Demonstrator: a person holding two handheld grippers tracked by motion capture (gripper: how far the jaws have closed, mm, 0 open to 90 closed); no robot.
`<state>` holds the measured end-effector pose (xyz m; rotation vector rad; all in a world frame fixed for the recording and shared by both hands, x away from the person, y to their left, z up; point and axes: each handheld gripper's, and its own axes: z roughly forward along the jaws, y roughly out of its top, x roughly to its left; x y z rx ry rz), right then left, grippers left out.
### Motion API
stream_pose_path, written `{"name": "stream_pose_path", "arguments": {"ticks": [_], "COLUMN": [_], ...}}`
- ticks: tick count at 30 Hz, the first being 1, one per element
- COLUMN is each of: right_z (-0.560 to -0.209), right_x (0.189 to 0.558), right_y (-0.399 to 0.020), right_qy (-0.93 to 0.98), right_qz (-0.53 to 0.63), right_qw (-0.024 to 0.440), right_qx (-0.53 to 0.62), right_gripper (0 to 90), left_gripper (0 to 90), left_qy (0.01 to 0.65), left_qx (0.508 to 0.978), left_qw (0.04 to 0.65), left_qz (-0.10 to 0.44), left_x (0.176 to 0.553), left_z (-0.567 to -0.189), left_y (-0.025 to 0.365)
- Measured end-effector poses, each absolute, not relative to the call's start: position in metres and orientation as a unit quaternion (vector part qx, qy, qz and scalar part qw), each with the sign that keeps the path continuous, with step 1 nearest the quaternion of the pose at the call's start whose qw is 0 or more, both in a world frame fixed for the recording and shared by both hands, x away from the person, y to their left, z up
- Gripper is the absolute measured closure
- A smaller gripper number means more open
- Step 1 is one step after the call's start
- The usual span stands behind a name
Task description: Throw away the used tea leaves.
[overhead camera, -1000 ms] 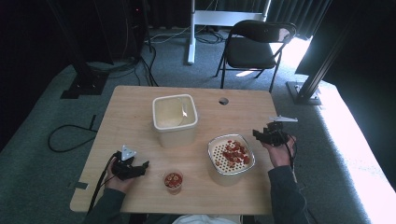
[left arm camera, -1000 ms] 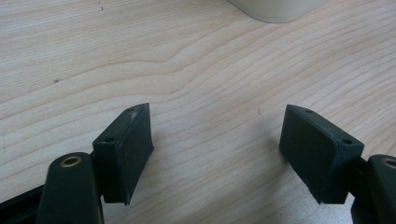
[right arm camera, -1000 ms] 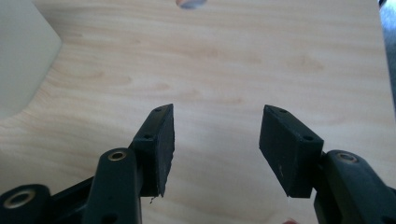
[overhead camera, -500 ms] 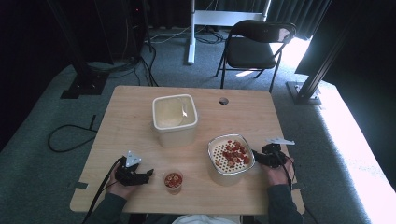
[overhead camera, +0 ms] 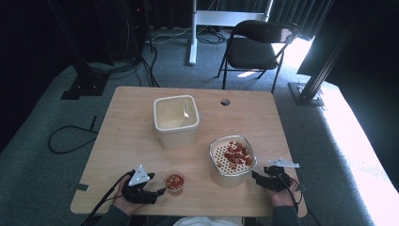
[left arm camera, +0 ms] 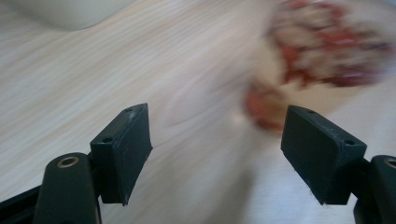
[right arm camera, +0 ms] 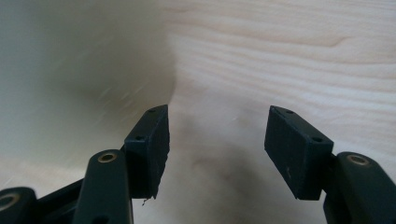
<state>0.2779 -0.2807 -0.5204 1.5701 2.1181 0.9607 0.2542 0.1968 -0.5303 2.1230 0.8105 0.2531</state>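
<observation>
**Both tongs closing in, nothing gripped yet**

Taking the strainer tub (overhead camera: 232, 159) of red pieces as the landmark: nearest the person, just right of it, the right tongs (overhead camera: 258, 178) sit low on the counter (overhead camera: 127, 136), jaws just been opening, nothing between them, the tub's pale wall close ahead. To its near left stands the small cup (overhead camera: 174, 181) of red pieces, with the left tongs (overhead camera: 160, 192) just beside it, jaws spread wide and empty, the cup blurred ahead. Beyond the tub, up and left, the empty cream bin (overhead camera: 176, 119) waits. I judge the work barely begun: both grasps and any pouring remain.
</observation>
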Motion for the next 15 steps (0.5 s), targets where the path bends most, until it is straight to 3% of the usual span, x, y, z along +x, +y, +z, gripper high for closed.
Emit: {"name": "stream_pose_path", "arguments": {"ticks": [5, 15], "right_z": [-0.519, -0.519], "right_x": [0.268, 0.267], "right_y": [-0.272, -0.258], "right_qy": [0.755, 0.767], "right_qz": [0.343, 0.335], "right_qw": [0.158, 0.16], "right_qx": [0.536, 0.523], "right_gripper": [39.6, 40.6], "left_gripper": [26.1, 36.5], "left_qy": [0.301, 0.26], "left_qx": [0.851, 0.865], "left_qw": [0.417, 0.419], "left_qz": [0.1, 0.096], "left_x": [0.252, 0.255], "left_z": [-0.53, -0.53], "left_y": [0.189, 0.169]}}
